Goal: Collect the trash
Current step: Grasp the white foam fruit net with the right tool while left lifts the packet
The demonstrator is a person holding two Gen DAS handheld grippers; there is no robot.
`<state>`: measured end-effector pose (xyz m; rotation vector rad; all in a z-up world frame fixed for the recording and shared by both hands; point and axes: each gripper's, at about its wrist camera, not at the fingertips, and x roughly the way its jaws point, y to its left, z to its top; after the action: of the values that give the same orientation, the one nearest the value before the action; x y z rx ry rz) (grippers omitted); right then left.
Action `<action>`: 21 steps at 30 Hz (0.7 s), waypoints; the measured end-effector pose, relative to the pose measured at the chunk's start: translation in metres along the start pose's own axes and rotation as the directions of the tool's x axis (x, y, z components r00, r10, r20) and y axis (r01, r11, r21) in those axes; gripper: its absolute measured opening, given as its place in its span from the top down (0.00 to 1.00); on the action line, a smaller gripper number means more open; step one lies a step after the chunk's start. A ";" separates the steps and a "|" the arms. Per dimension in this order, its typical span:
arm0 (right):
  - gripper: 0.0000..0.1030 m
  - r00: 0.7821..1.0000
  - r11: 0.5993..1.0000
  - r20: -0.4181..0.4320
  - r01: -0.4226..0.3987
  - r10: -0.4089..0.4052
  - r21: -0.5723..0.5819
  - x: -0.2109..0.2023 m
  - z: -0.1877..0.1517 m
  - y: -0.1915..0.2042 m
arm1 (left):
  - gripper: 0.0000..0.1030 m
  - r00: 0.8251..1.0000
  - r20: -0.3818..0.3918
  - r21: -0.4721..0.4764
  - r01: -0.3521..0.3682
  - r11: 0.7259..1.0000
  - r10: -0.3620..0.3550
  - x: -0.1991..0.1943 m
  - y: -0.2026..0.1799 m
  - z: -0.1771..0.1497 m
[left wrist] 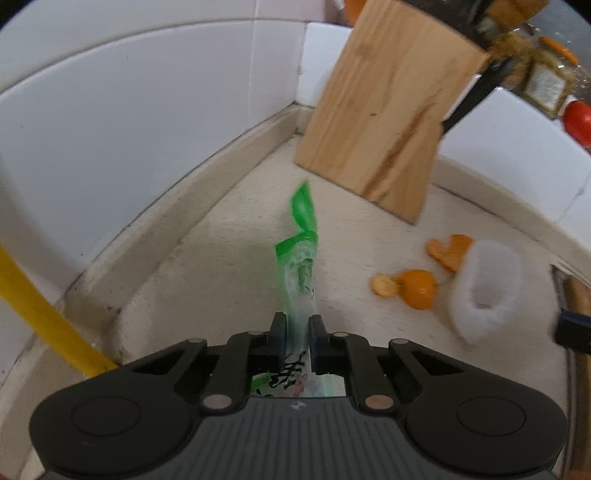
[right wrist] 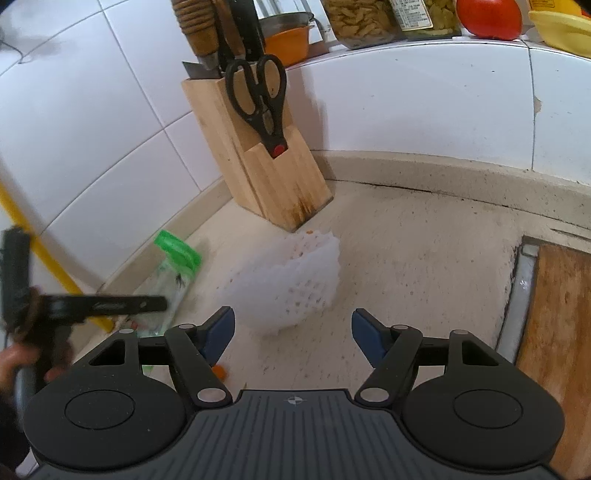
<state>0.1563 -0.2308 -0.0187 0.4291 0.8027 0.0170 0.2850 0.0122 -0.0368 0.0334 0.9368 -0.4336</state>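
Here, through the left wrist camera, we see the left gripper (left wrist: 296, 325) clamped on a green and clear plastic wrapper (left wrist: 300, 258), its dark pads pinching the crumpled film so that the printed end trails back under the jaws and the green end twists up ahead of them, clear of the pale countertop (left wrist: 229, 258). Beyond it a wooden knife block (left wrist: 384, 122) stands in the corner where the white tiled walls (left wrist: 147, 110) meet. To the right lie pieces of orange peel (left wrist: 417, 288) and, just beside them, a white foam fruit net (left wrist: 487, 288); a second peel piece (left wrist: 448, 251) touches the net's far edge. A yellow rod (left wrist: 44, 325) crosses the lower left.

Through the right wrist camera, we see the right gripper (right wrist: 293, 332) with its blue-padded fingers (right wrist: 221, 332) spread wide and nothing between them, hovering just short of the foam net (right wrist: 291, 284), which sits on the counter in front of the knife block (right wrist: 266, 173). Black scissors (right wrist: 258, 96) hang in the block's front slot. At left the other gripper (right wrist: 110, 304) holds the wrapper (right wrist: 173, 273) near the wall, a hand (right wrist: 22, 365) visible on its handle. A wooden board (right wrist: 557, 332) lies at the right edge, and jars (right wrist: 362, 18) and a tomato (right wrist: 489, 16) line the ledge above.
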 end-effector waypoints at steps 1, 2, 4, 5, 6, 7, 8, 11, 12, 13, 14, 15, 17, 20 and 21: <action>0.25 1.000 1.000 0.001 0.002 -0.002 0.001 0.003 0.002 -0.001 | 0.91 1.000 0.009 -0.004 0.011 1.000 -0.011 -0.006 0.000 -0.002; 0.24 1.000 1.000 0.006 0.011 -0.011 0.003 0.006 0.004 -0.001 | 0.92 1.000 0.017 -0.008 0.022 1.000 -0.022 -0.010 -0.001 -0.003; 0.20 1.000 1.000 0.013 0.020 -0.020 0.009 0.012 0.007 -0.001 | 0.92 0.999 0.028 -0.013 0.040 0.999 -0.040 -0.019 0.000 -0.007; 0.17 1.000 1.000 0.012 0.015 -0.015 0.015 0.017 0.009 -0.001 | 0.92 0.999 0.031 -0.014 0.044 0.999 -0.044 -0.021 -0.001 -0.008; 0.17 1.000 1.000 0.012 0.011 -0.012 0.023 0.023 0.011 -0.001 | 0.92 0.998 0.030 -0.013 0.048 0.999 -0.048 -0.022 -0.002 -0.009; 0.17 1.000 0.999 0.011 0.011 -0.011 0.031 0.029 0.013 -0.002 | 0.92 0.998 0.030 -0.011 0.048 0.999 -0.048 -0.023 -0.003 -0.010; 0.18 1.000 0.999 0.007 0.012 -0.012 0.039 0.035 0.014 -0.003 | 0.93 0.999 0.032 -0.012 0.045 0.999 -0.044 -0.024 -0.004 -0.010; 0.30 0.999 0.997 -0.025 0.022 -0.021 0.069 0.057 0.017 -0.006 | 0.93 0.998 0.042 -0.023 0.050 0.998 -0.049 -0.028 -0.005 -0.010; 0.40 0.999 0.997 -0.043 0.021 -0.018 0.080 0.063 0.016 -0.008 | 0.93 0.998 0.047 -0.027 0.052 0.998 -0.051 -0.030 -0.004 -0.009; 0.65 0.998 0.995 -0.058 0.019 -0.013 0.093 0.067 0.016 -0.010 | 0.93 0.997 0.052 -0.030 0.055 0.998 -0.053 -0.033 -0.004 -0.008; 0.77 0.998 0.994 -0.070 0.017 -0.009 0.107 0.069 0.015 -0.012 | 0.93 0.997 0.058 -0.032 0.055 0.998 -0.053 -0.035 -0.003 -0.008; 0.78 0.997 0.992 -0.077 0.011 -0.002 0.122 0.068 0.013 -0.015 | 0.93 0.997 0.062 -0.033 0.055 0.998 -0.053 -0.037 -0.003 -0.008; 0.81 0.998 0.990 -0.067 -0.004 0.014 0.138 0.060 0.009 -0.019 | 0.93 0.996 0.071 -0.041 0.064 0.997 -0.061 -0.042 -0.003 -0.008; 0.82 0.998 0.989 -0.043 -0.040 0.046 0.142 0.040 0.005 -0.023 | 0.93 0.993 0.083 -0.054 0.085 0.995 -0.080 -0.049 -0.003 -0.007; 0.82 0.998 0.988 -0.033 -0.046 0.051 0.144 0.033 0.005 -0.024 | 0.93 0.993 0.090 -0.051 0.087 0.995 -0.082 -0.052 -0.005 -0.007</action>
<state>0.1793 -0.2486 -0.0475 0.5858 0.8327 0.0122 0.2515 0.0272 0.0009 -0.0749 0.8656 -0.4840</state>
